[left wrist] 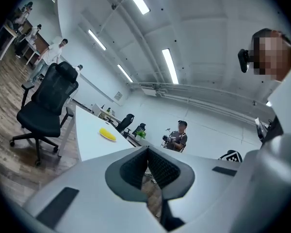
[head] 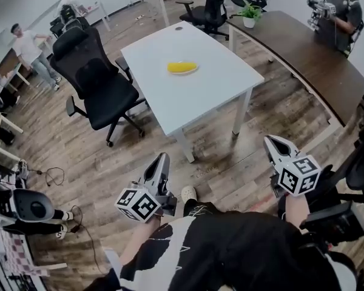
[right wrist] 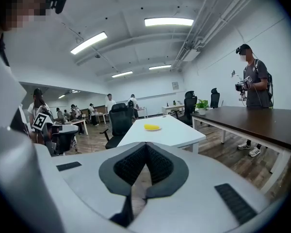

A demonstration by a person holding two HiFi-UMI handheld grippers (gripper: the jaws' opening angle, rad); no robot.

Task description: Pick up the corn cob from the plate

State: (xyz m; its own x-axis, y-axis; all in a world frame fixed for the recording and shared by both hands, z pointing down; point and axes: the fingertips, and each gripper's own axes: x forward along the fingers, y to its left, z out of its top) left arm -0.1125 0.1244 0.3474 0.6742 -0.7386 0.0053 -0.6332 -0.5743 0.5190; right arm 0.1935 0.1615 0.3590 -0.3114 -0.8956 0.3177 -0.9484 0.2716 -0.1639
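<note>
**Hand-held grippers.** I hold both units close in front of my torso, above the wooden floor (head: 79, 150) and well short of the work area. The left hand-held gripper (head: 160, 160) sits at 7 o'clock in the head view and points level. Its own view shows the pads pressed together with nothing between them (left wrist: 148, 152). The right hand-held gripper (head: 273, 140) sits at 5 o'clock and is tipped slightly downward. Its jaws are likewise pressed together and empty (right wrist: 145, 147). I judge this to be a carry posture: closed jaws held near the body suit walking, not grasping.

**Counter.** The white counter (head: 212, 96) stands at 12 o'clock, well apart from both units, with one corner turned towards me.

**Target.** The corn cob (head: 182, 67) lies on its side on a plate (head: 195, 71) near the middle of the counter, away from every edge. The plate's rim barely shows. Both gripper views also frame the cob ahead, small and distant (right wrist: 152, 126) (left wrist: 107, 134). Because it sits centrally, I expect to have to step right up to the counter and reach over its top.

**Obstructions.** A black office chair (head: 97, 80) stands at 10 o'clock, just beside the counter's left edge. The right edge looks freer, so that side seems the better approach.

**Background.** A potted plant (head: 250, 14) sits on a dark desk (head: 303, 56) at 1 o'clock.
</note>
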